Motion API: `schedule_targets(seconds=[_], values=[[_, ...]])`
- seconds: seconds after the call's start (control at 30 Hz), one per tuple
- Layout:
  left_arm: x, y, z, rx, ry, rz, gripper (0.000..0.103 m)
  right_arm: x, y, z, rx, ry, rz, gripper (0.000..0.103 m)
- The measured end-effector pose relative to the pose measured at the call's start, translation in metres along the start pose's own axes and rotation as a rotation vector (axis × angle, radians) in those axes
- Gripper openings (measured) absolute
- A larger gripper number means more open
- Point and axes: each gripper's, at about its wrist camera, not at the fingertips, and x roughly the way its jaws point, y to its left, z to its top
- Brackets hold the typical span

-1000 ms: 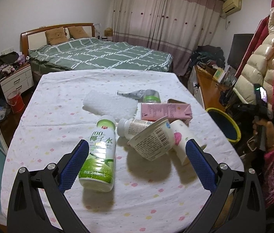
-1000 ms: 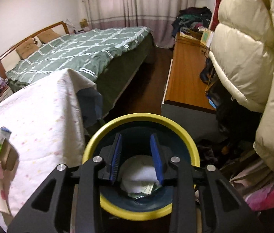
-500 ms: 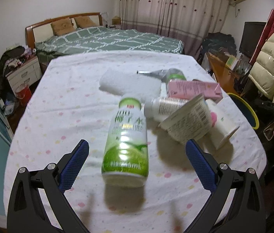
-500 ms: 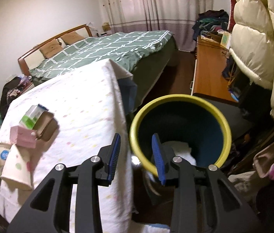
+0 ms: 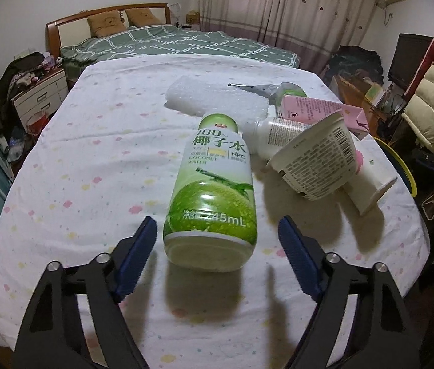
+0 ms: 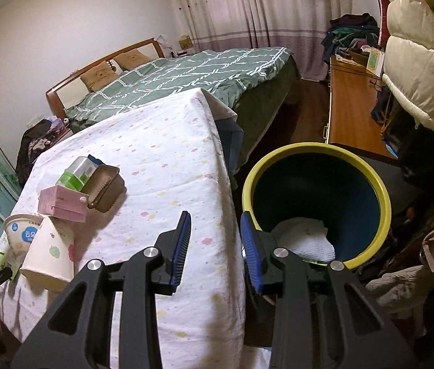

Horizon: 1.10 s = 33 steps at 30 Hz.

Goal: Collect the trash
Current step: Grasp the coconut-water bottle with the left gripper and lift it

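Coconut-water bottle (image 5: 213, 190) lying between the closing, not-yet-touching pads of the left hand-held gripper (image 5: 217, 240).

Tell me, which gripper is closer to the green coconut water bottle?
Left. The left gripper has its jaws closing on either side of the coconut water bottle, not yet touching. The right gripper hangs empty over the table edge beside the trash bin.

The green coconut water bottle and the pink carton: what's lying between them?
In the left wrist view, a small white bottle lies between the green coconut water bottle and the pink carton.
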Motion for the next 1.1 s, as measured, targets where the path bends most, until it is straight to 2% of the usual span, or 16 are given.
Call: schedule_targets(seconds=[0.27,0.47,0.8,1.1], values=[[0.001,0.001,-0.002,0.011,-0.023,-0.002,0.054,0.004,-0.003,-0.003,0.007,0.010,0.009,0.032],[-0.012,-0.002,0.007,0.048,-0.078,0.031,0.053,0.002,-0.002,-0.002,0.005,0.002,0.019,0.032],[-0.048,-0.001,0.059,0.130,-0.235,0.084,0.053,-0.002,0.000,-0.001,0.002,-0.004,0.034,0.032],[-0.034,0.007,0.103,0.095,-0.266,0.091,0.052,-0.001,-0.001,-0.001,0.008,-0.001,0.032,0.032]])
